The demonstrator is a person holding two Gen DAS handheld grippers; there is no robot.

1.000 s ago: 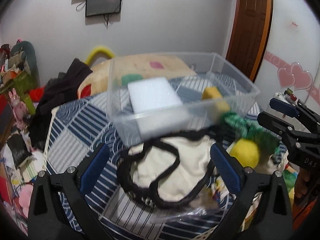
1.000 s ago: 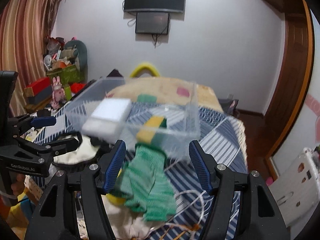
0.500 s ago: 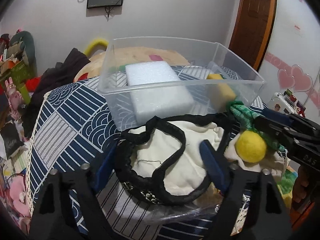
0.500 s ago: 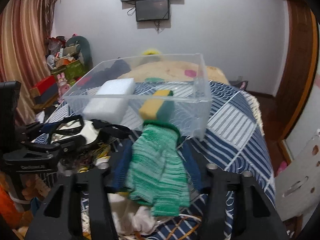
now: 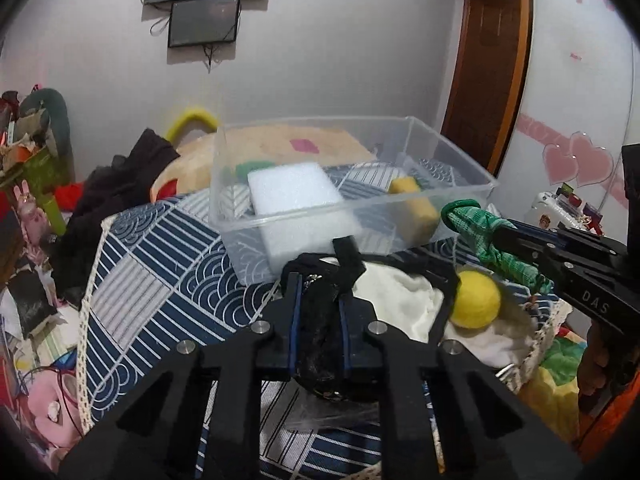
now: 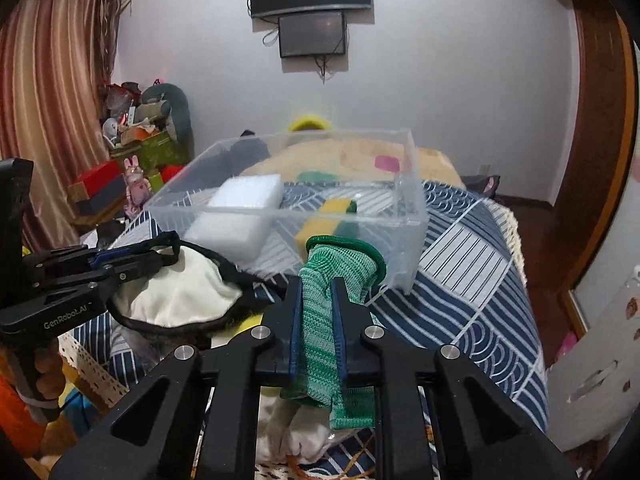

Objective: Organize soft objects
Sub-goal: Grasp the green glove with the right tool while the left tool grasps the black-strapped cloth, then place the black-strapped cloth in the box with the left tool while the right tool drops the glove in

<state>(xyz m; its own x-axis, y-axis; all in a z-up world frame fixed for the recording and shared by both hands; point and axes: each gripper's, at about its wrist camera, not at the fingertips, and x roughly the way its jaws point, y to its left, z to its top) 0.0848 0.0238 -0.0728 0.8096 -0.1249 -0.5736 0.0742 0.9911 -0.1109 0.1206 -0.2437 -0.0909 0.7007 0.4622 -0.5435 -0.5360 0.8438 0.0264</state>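
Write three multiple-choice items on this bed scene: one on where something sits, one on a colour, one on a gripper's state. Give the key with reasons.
1. Where is the white foam block?
A. inside the clear bin
B. on the floor
C. in the left gripper

2. What colour is the ball beside the cream cloth?
A. red
B. yellow
C. blue

3. What is the right gripper doing?
A. open above the bin
B. shut on nothing
C. shut on the green glove

Key: 1 A, the block lies behind the bin's clear wall, next to a yellow sponge. 2 B, it shows plainly yellow in the left wrist view. 3 C, the blue pads press the glove's knit from both sides.
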